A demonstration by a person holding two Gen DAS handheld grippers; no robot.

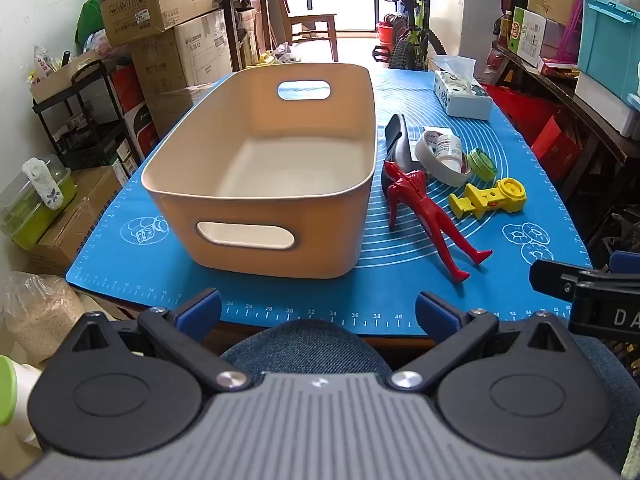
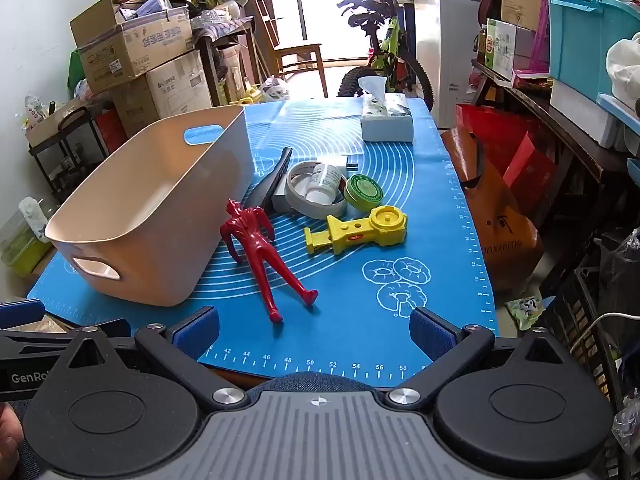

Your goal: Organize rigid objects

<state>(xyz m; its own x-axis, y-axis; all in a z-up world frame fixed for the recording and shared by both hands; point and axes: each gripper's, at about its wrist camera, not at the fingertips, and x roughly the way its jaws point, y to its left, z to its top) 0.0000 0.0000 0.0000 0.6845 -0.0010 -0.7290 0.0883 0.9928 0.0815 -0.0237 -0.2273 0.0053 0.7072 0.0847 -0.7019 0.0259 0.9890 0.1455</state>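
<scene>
While the bin (image 1: 264, 168) sits empty, every toy (image 1: 424, 208) lies beside it on the table (image 1: 400, 312) — nothing sorted; both grippers (image 1: 318, 312) (image 2: 314, 330) gape open, empty.

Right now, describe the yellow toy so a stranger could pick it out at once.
Start at the big tan basket on the blue mat. Beside it lies a red figure; just past that figure is the yellow toy. Unlike the round green tin nearby, it has a long handle ending in a round head.
</scene>
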